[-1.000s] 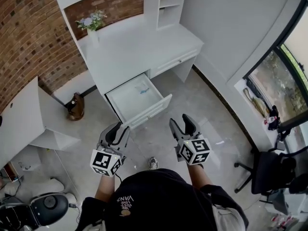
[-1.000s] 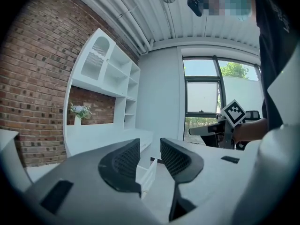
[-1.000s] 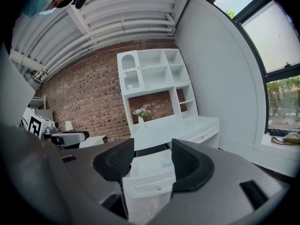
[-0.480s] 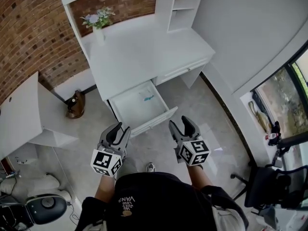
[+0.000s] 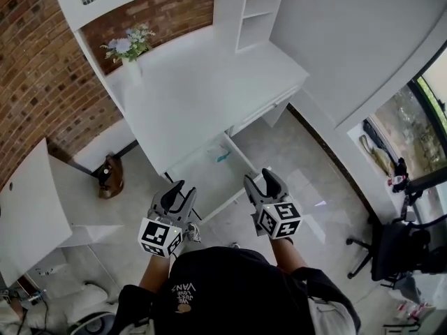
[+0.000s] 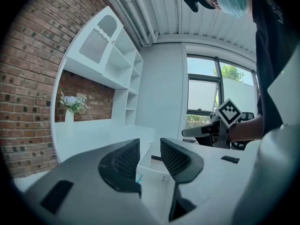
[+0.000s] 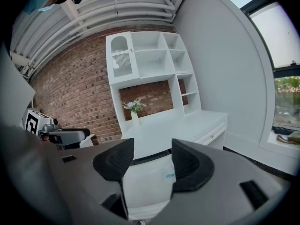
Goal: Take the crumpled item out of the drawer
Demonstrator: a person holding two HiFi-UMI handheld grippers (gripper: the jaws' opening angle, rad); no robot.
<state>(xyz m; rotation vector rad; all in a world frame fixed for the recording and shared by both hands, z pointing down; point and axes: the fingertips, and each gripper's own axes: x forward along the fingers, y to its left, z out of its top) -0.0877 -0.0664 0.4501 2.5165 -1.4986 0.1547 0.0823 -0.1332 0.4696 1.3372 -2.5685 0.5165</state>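
Observation:
The white desk (image 5: 188, 89) has one drawer (image 5: 202, 180) pulled out, and a small crumpled blue-and-white item (image 5: 223, 156) lies near the drawer's far right corner. Both grippers hover side by side over the drawer's front edge. My left gripper (image 5: 180, 192) is open and empty, and so is my right gripper (image 5: 262, 181). In the right gripper view the item (image 7: 169, 176) shows between the spread jaws of that gripper (image 7: 152, 153), down in the drawer (image 7: 140, 191). In the left gripper view, the gripper (image 6: 150, 146) points at the drawer, where a sliver of the blue item (image 6: 137, 177) peeks out.
A vase of flowers (image 5: 129, 47) stands at the desk's back left, under a shelf unit (image 5: 251, 9). A closed drawer (image 5: 269, 107) sits to the right of the open one. A brown object (image 5: 110, 175) stands on the floor at left, beside a white side table (image 5: 35, 201). An office chair (image 5: 398, 250) is at right.
The person has stepped closer to the desk. Both grippers, still open, now reach the drawer's front edge instead of hanging over the floor short of it.

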